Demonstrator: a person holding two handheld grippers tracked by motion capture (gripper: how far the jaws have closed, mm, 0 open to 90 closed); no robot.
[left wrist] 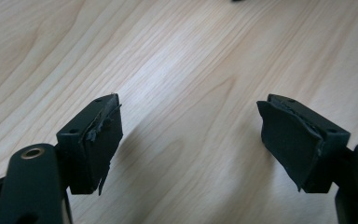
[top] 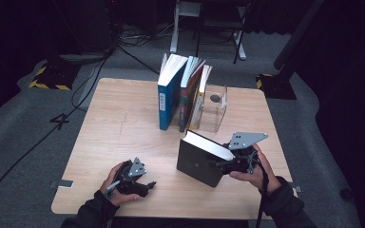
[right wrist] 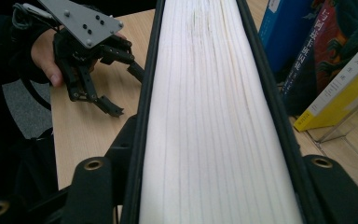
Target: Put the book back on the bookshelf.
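Note:
My right gripper (top: 220, 164) is shut on a thick black-covered book (top: 198, 163), held tilted over the table's front right. In the right gripper view its white page edge (right wrist: 200, 93) runs up between my two jaws, which press on both covers. My left gripper (top: 147, 185) sits low over the wooden table (top: 119, 133) near the front left, open and with nothing in it. Bare wood (left wrist: 177, 56) lies between its black pads (left wrist: 100, 140) in the left gripper view. The left gripper (right wrist: 127, 91) also appears far off in the right gripper view.
A blue book (top: 167, 102), a dark illustrated book (top: 186, 102) and a yellow-and-white book (top: 197, 107) stand upright at the back middle, leaning against a clear acrylic bookend (top: 217, 113). Grey carpet, cables and stands surround the table.

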